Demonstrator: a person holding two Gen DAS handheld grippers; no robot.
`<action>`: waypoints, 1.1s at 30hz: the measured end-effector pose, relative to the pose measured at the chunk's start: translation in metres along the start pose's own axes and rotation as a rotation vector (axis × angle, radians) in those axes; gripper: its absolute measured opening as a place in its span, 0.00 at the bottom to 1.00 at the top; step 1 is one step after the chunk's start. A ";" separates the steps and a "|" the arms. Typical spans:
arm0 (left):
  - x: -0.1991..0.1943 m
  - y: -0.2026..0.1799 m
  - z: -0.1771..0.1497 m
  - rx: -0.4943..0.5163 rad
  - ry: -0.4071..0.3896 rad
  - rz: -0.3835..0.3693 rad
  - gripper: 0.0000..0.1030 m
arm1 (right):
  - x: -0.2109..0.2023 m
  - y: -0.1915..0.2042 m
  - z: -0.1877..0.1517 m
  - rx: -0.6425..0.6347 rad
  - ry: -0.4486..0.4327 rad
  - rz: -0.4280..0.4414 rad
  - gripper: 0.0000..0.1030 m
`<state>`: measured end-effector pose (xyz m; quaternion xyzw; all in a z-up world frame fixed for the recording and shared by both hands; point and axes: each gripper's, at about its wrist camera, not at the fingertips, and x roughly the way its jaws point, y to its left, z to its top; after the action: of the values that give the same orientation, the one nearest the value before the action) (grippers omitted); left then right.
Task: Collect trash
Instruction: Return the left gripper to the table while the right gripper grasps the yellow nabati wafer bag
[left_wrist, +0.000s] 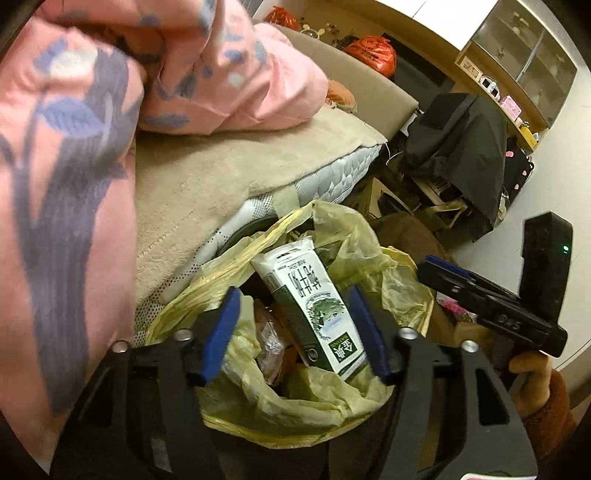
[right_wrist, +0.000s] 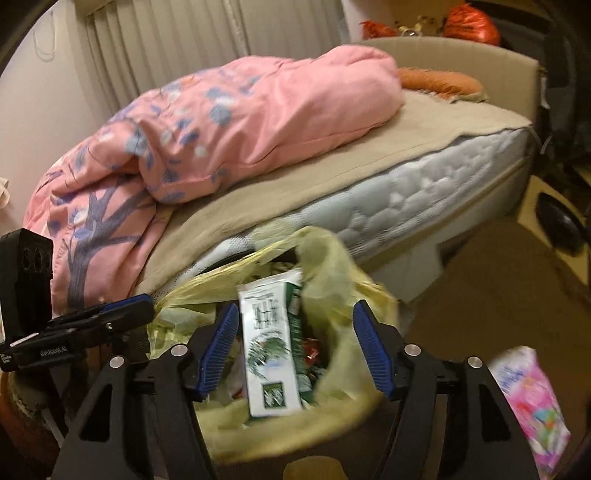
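Drop-off step judged done: milk carton (left_wrist: 314, 306) lies in the yellow trash bag (left_wrist: 295, 402) beside the bed (left_wrist: 221, 177). Left hand-held gripper (left_wrist: 295, 332) and right hand-held gripper (right_wrist: 295, 345) are held wide, empty. Next trash must be sought.

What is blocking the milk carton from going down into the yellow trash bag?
Nothing visible. The milk carton already sits inside the yellow trash bag's open mouth, between the open left hand-held gripper's fingers, resting on other trash.
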<state>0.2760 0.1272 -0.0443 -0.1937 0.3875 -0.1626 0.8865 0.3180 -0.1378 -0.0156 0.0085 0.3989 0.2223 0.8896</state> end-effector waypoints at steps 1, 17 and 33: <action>-0.003 -0.005 -0.001 0.009 -0.008 0.002 0.69 | -0.011 -0.003 -0.004 -0.001 -0.011 -0.012 0.66; 0.010 -0.162 -0.043 0.281 0.056 -0.200 0.84 | -0.181 -0.113 -0.105 0.061 -0.076 -0.354 0.67; 0.078 -0.230 -0.054 0.360 0.088 -0.098 0.84 | -0.130 -0.229 -0.110 0.030 0.109 -0.482 0.47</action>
<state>0.2541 -0.1191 -0.0183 -0.0431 0.3805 -0.2807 0.8801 0.2527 -0.4144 -0.0431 -0.0858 0.4401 -0.0020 0.8938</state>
